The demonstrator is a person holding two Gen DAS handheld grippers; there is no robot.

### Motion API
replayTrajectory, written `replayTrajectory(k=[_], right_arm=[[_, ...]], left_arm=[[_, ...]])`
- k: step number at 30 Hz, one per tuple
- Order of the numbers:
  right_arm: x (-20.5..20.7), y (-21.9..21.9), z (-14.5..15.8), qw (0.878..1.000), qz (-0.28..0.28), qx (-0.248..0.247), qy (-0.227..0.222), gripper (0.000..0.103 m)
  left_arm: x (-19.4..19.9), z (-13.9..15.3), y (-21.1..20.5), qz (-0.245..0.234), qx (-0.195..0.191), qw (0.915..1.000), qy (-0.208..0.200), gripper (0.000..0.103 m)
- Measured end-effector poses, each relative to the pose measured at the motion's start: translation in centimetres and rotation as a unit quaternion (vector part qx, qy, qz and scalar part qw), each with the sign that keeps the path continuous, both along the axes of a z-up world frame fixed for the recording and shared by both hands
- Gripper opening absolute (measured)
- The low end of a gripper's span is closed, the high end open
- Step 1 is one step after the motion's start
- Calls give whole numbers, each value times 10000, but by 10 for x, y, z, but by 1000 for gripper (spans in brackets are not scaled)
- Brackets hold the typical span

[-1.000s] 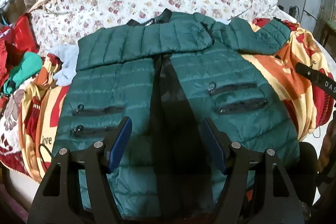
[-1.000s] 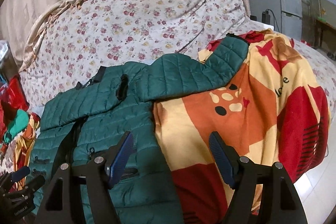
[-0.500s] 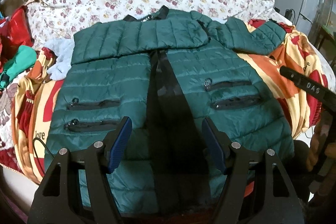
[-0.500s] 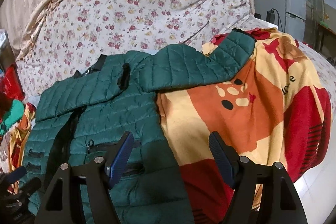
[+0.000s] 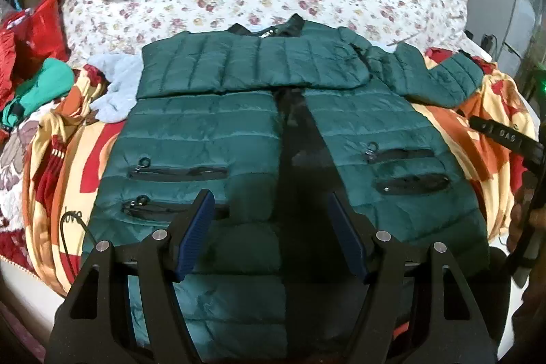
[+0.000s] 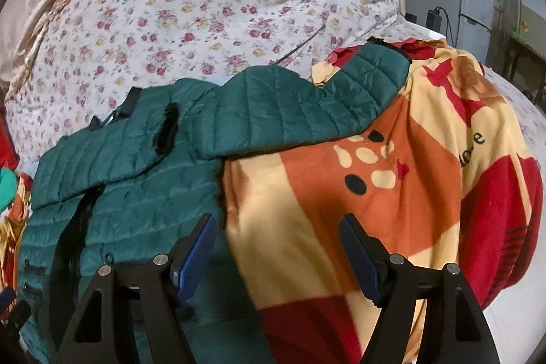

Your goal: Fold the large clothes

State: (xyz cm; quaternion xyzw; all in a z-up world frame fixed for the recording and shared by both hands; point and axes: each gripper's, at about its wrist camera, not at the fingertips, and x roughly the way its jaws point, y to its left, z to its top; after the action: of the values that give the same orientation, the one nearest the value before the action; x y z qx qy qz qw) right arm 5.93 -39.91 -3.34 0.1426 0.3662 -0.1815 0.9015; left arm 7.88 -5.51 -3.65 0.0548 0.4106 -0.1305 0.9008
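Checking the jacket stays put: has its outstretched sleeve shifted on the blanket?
No. The sleeve lies where it did, cuff beside the blanket's red patch.

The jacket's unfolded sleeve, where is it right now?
In the right wrist view the sleeve stretches right from the green jacket, its cuff resting on the orange and red blanket, below the flowered bedding.

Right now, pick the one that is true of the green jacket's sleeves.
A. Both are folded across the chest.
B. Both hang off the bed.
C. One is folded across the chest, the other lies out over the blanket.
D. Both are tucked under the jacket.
C: one sleeve lies flat across the chest of the jacket, while the other sleeve stretches sideways onto the blanket.
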Motion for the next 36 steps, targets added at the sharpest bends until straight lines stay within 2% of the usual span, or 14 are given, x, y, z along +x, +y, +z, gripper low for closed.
replayTrajectory(k=[3,5,8,12,18,26,29,31,32,34,36], right_arm=[[3,-26,0,9997,-75,188,-162,72],[0,-44,2,9991,-205,201,-302,72],[-6,-87,2,9969,-609,221,-445,72],[-4,-146,2,9914,-1124,373,-561,72],[33,-212,6,9865,-1287,763,-666,72],[93,-263,7,9834,-1647,635,-426,72],[120,-274,-3,9832,-1697,651,-188,72],[138,-278,-14,9842,-1687,515,143,71],[141,-277,-14,9847,-1685,396,180,67],[146,-271,-11,9865,-1590,304,247,21],[145,-267,-8,9873,-1477,520,264,14]], left_arm=[[0,1,7,115,-27,9999,-3,69],[-2,5,10,134,35,9998,-144,69],[1,5,11,162,182,9994,-248,69],[12,-3,12,199,99,9998,-20,69],[18,-14,8,265,250,9993,93,69],[30,-25,0,277,466,9983,234,69],[35,-30,-3,287,520,9978,309,69],[38,-35,-5,276,526,9974,406,69],[39,-36,-6,264,518,9974,436,69],[39,-38,-7,244,520,9974,436,69],[40,-38,-7,205,492,9977,427,69]])
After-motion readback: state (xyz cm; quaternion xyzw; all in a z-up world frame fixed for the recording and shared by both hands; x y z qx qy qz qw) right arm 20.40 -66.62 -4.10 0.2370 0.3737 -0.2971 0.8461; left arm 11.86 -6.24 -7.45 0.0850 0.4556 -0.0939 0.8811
